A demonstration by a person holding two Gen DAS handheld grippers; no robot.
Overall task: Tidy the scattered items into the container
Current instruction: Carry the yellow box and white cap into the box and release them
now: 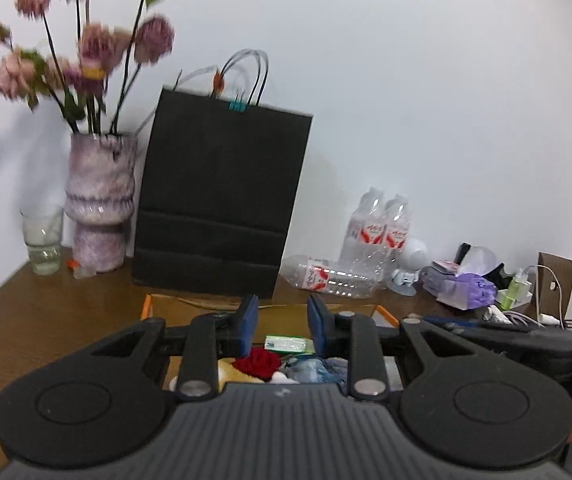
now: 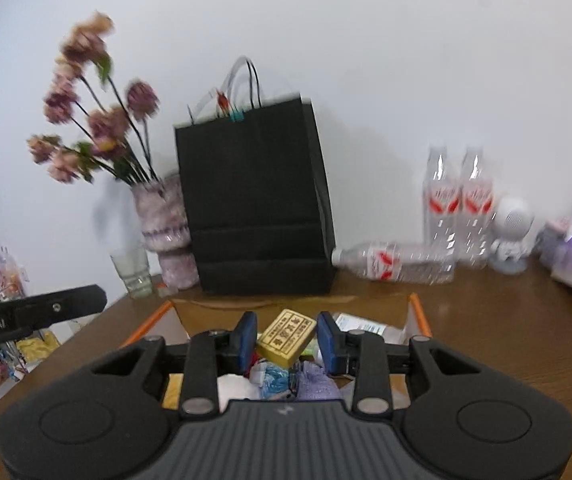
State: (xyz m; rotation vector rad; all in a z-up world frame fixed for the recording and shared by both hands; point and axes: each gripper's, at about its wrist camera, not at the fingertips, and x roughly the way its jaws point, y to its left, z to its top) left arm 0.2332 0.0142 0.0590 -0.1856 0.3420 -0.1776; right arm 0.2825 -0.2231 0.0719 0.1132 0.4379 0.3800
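Note:
A cardboard box with orange edges (image 1: 146, 307) (image 2: 420, 312) sits on the wooden table, filled with small items: a red rose (image 1: 258, 362), a green packet (image 1: 288, 344), blue and purple wrapped things (image 2: 276, 376). My left gripper (image 1: 281, 326) is open and empty above the box. My right gripper (image 2: 286, 338) is open above the box, with a gold block (image 2: 286, 337) between its blue pads (image 2: 328, 340); the block looks loose, tilted over the pile, touching neither pad clearly.
Behind the box stand a black paper bag (image 1: 218, 200), a vase of pink flowers (image 1: 100, 200), a glass (image 1: 43, 240), plastic bottles (image 1: 334, 278), a white figurine (image 2: 512, 236), purple packets (image 1: 466, 284) and cables (image 1: 526, 312). The other gripper shows at left (image 2: 46, 308).

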